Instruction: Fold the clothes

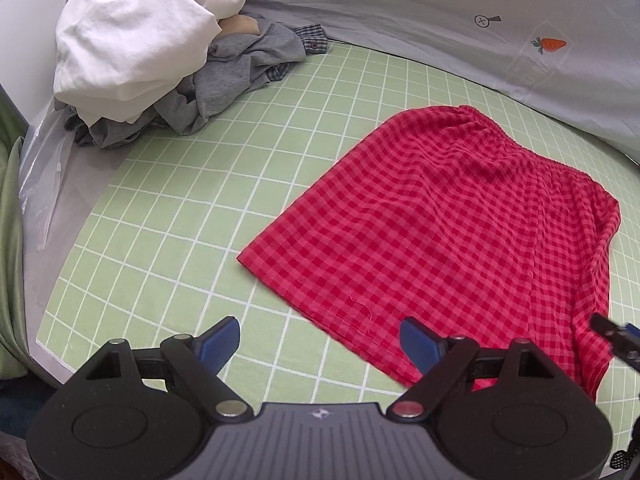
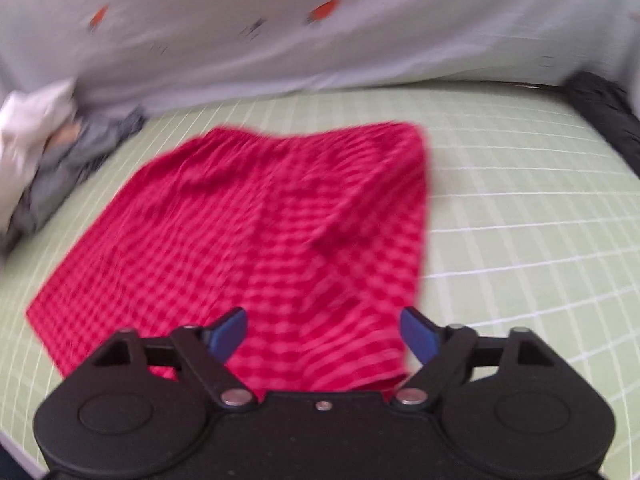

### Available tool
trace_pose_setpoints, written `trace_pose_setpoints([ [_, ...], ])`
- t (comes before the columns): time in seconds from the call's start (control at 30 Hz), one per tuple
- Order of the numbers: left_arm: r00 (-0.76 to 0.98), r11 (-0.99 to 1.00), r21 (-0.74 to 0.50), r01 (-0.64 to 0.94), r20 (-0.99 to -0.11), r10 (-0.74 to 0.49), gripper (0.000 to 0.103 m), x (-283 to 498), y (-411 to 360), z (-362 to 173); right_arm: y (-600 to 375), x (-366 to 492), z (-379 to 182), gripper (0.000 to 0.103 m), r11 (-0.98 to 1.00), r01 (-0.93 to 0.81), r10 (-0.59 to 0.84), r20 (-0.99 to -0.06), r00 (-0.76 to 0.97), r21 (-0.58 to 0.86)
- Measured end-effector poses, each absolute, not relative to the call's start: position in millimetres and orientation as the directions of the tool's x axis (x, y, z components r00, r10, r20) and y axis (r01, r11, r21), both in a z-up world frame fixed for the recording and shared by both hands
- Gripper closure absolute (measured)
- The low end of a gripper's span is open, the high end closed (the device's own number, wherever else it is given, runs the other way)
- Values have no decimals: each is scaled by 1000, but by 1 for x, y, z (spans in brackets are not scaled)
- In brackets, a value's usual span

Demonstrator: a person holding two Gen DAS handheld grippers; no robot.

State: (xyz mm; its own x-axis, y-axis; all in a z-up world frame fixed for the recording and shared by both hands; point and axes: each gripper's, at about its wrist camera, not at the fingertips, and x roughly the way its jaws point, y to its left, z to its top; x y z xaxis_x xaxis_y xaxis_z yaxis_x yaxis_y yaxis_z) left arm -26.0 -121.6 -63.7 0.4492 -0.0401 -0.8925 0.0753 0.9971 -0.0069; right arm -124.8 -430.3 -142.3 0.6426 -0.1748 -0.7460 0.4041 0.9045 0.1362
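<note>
Okay: red gingham shorts (image 1: 460, 232) lie on the green grid mat (image 1: 180, 220). Thin woven fabric, pink-and-red checks, gathered elastic waistband at the far edge, stitched hem at the near edge with a loose thread. Shape is roughly trapezoidal, mostly flat, soft wrinkles below the waist, right side edge slightly rolled over.

Left wrist view: shorts sit from centre toward 3 o'clock; laundry pile (image 1: 160, 64) at 10 o'clock, white cloth over grey knit and a bit of dark plaid. Grey sheet (image 1: 420, 12) with carrot print runs across 12 to 2. Clear plastic film (image 1: 40, 184) at 9.

Right wrist view is motion-blurred; shorts (image 2: 260, 232) fill the centre, pile (image 2: 52, 148) at 9.

Left gripper (image 1: 320, 344): blue-padded fingers spread wide, nothing between them, poised over the mat at the hem's near corner. Right gripper (image 2: 322, 334): fingers also spread, empty, above the near hem; contact with fabric can't be judged. Its tip (image 1: 616, 340) shows at 4 o'clock in the left view.
</note>
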Motion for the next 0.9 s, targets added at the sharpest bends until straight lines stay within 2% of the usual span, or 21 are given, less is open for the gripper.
trace_pose_setpoints([
  [0.03, 447, 997, -7, 78, -894, -41, 16, -26, -122, -64, -438, -130, -142, 18, 889, 434, -191, -744, 640, 144],
  [0.1, 443, 996, -6, 84, -895, -43, 16, -27, -124, -65, -449, -132, -147, 26, 880, 449, -182, -764, 619, 154],
  [0.17, 439, 996, -4, 91, -897, -44, 16, -28, -126, -65, -458, -134, -152, 41, 873, 460, -169, -782, 600, 164],
  [0.2, 439, 995, -1, 96, -898, -44, 16, -30, -128, -65, -458, -133, -155, 44, 876, 450, -153, -784, 602, 174],
  [0.3, 438, 996, 4, 88, -898, -35, 16, -33, -129, -64, -457, -132, -161, 64, 881, 427, -108, -794, 599, 203],
  [0.37, 438, 997, 8, 81, -898, -29, 16, -36, -130, -64, -455, -132, -166, 87, 884, 411, -76, -800, 595, 222],
  [0.43, 436, 997, 4, 72, -899, -28, 16, -38, -133, -64, -457, -139, -161, 100, 889, 405, -83, -793, 604, 215],
  [0.6, 440, 998, -2, 61, -897, -29, 16, -49, -149, -64, -468, -164, -140, 101, 891, 424, -166, -753, 637, 163],
  [0.67, 444, 999, -3, 55, -896, -27, 16, -55, -156, -64, -483, -182, -128, 101, 867, 486, -260, -734, 627, 108],
  [0.8, 432, 1000, -10, 26, -901, -20, 16, -68, -167, -71, -515, -206, -141, 99, 813, 581, -366, -793, 487, -18],
  [0.9, 419, 1000, -16, -2, -908, -14, 16, -77, -170, -78, -524, -216, -150, 78, 809, 587, -370, -814, 448, -45],
])
